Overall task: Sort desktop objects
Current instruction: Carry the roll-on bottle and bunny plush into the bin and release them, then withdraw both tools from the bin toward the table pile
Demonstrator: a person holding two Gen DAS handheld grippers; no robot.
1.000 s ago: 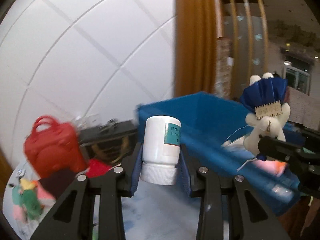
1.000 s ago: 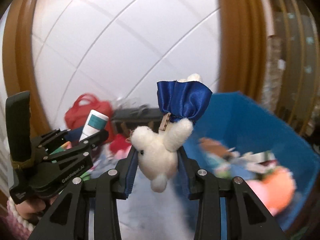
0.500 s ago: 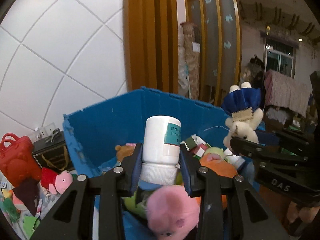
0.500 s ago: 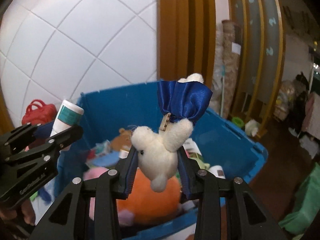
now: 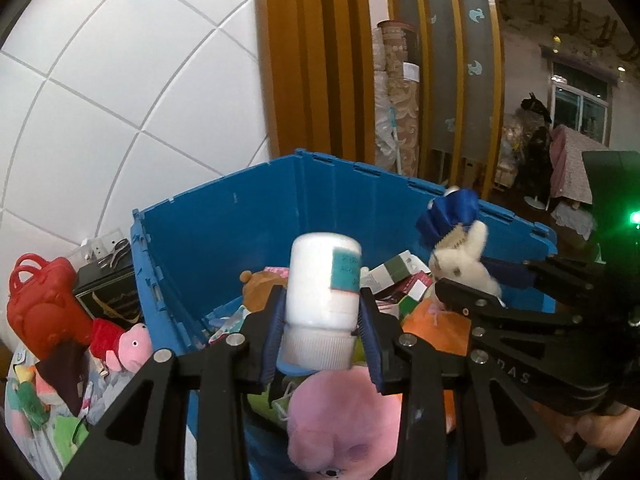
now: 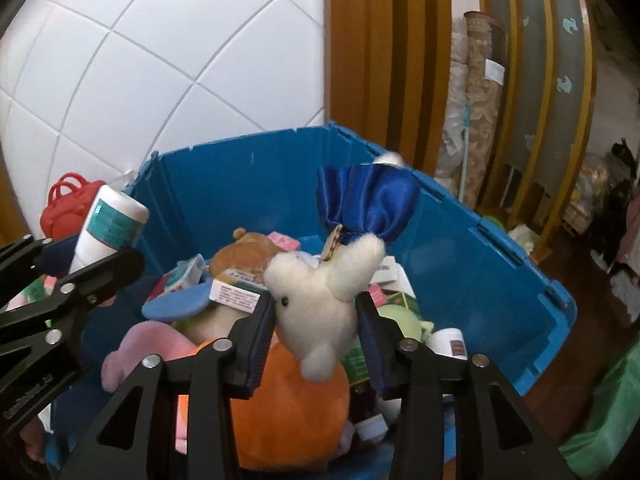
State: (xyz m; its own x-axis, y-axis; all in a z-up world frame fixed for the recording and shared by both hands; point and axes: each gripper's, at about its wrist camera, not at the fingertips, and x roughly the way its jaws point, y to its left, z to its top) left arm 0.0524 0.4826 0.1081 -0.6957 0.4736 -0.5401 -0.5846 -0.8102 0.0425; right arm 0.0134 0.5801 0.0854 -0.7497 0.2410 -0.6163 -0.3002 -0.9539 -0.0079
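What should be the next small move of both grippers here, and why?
Probably let both finish opening. The left gripper, with the white bottle between its opening jaws, and the right gripper, with the white plush rabbit, are both over the blue bin of toys, so both things should drop inside.

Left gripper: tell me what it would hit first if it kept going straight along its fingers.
Probably the toy pile in the blue bin. The left gripper, opening around the white bottle, points down past the pink plush toward the brown plush; depth is unclear.
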